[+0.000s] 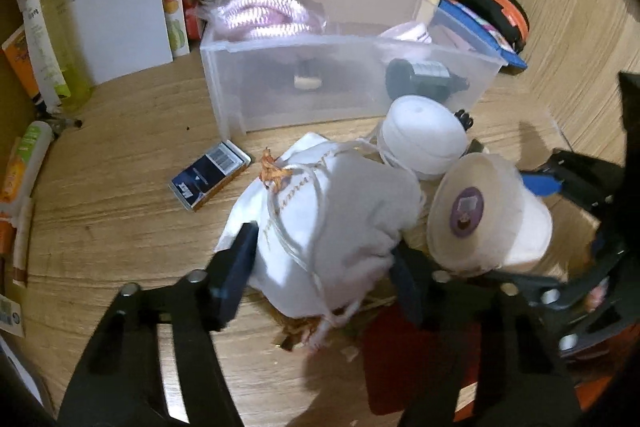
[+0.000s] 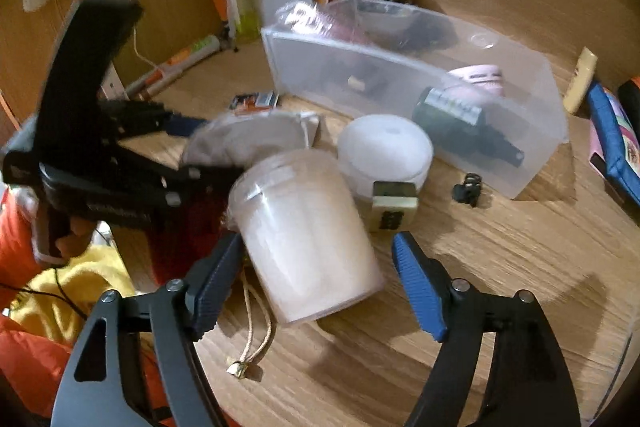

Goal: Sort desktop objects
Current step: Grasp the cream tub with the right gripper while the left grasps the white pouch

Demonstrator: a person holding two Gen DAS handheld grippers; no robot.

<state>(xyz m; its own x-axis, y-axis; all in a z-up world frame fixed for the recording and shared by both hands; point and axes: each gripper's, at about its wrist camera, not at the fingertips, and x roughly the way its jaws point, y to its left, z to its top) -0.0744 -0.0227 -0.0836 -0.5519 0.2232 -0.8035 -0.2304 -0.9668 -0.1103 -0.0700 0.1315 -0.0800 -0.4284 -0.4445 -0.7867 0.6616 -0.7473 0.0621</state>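
**Two grabs, one bin**

My left gripper (image 1: 320, 259) pinches the white pouch (image 1: 332, 211); my right gripper (image 2: 320, 267) stands spread around the tilted tub (image 2: 308, 235), its right pad apart. Clear bin (image 1: 304, 83) sits just behind, probably the drop-off for both.

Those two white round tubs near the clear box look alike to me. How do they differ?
The tall tub is a long cylinder and leans tilted; the squat tub is low, wide and sits flat. The tall tub bears a purple sticker on its lid, seen from the left wrist; the squat tub's top is plain. The tall tub lies between the right gripper fingers; the squat one stands clear of them. Both are whitish, round and outside the clear box.
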